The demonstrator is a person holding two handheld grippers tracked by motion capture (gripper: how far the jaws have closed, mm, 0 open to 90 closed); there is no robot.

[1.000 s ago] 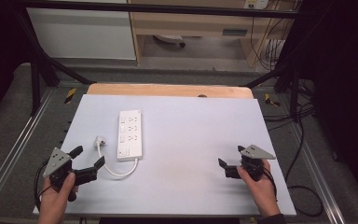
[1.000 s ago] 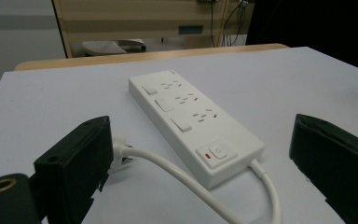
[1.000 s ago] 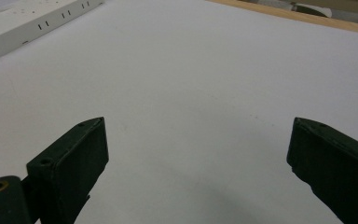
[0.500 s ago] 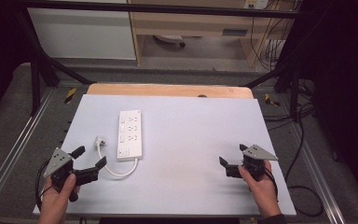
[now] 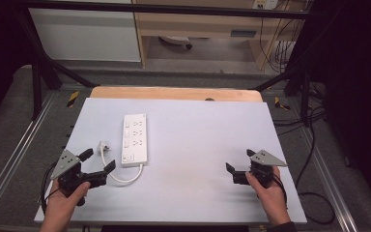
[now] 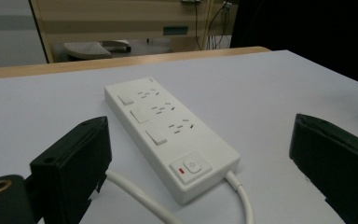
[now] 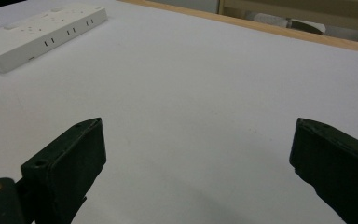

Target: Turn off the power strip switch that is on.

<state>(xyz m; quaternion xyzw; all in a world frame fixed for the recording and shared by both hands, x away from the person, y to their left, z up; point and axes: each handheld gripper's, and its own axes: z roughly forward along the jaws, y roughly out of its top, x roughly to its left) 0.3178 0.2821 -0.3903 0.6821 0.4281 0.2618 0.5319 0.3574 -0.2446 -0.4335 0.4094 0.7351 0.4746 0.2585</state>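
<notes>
- High view: a white rectangular plastic power strip point(image 5: 135, 139) lies on the left half of the pale grey desk point(image 5: 198, 145), its white cord point(image 5: 121, 175) looping at the near end to a white plug point(image 5: 103, 145) just beside it. The person's left hand point(image 5: 65, 205) holds the black left gripper point(image 5: 98, 161) near the cord, fingers spread wide and empty. The right gripper point(image 5: 240, 161) sits well apart at the desk's right, fingers parted, holding nothing.
- Left gripper view: the power strip point(image 6: 168, 135) rests between the two wide-open black fingers point(image 6: 74, 163), untouched, a red-marked switch point(image 6: 189, 166) at its near end.
- Right gripper view: open fingers point(image 7: 65, 163) frame bare desk; the strip point(image 7: 42, 32) lies far off at upper left.
</notes>
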